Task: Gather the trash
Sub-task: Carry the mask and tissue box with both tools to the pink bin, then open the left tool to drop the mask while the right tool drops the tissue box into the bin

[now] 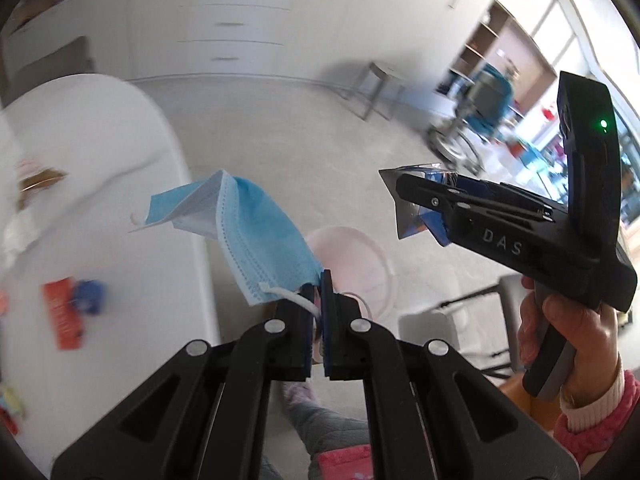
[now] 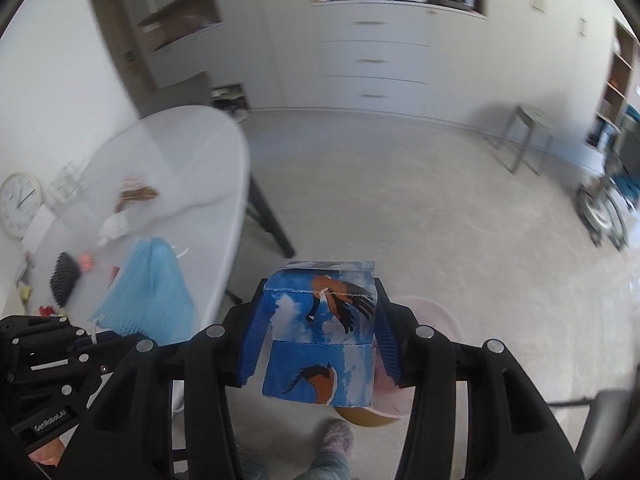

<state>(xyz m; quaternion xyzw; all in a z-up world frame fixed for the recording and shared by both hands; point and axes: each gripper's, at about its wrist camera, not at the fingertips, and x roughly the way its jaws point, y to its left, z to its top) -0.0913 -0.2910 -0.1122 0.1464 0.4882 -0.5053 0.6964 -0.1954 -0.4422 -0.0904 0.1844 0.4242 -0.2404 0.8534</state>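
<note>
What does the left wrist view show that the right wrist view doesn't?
Left wrist only: the orange packet on the white table, and the hand holding the right gripper.
Right wrist only: the round wall clock, the black hairbrush, the bird print on the blue carton.
Both: the blue face mask in the left gripper, and the pink bin.

Both grippers are matte black plastic with silver round pivot pins on angled linkage arms. The left gripper (image 1: 320,292) has blue ribbed pads on its fingers (image 1: 327,296). The right gripper (image 1: 404,208) carries raised "DAS" lettering and a lit green indicator. The right hand (image 1: 568,332) wears a cream cuff under a pink knitted sleeve (image 1: 600,420).
</note>
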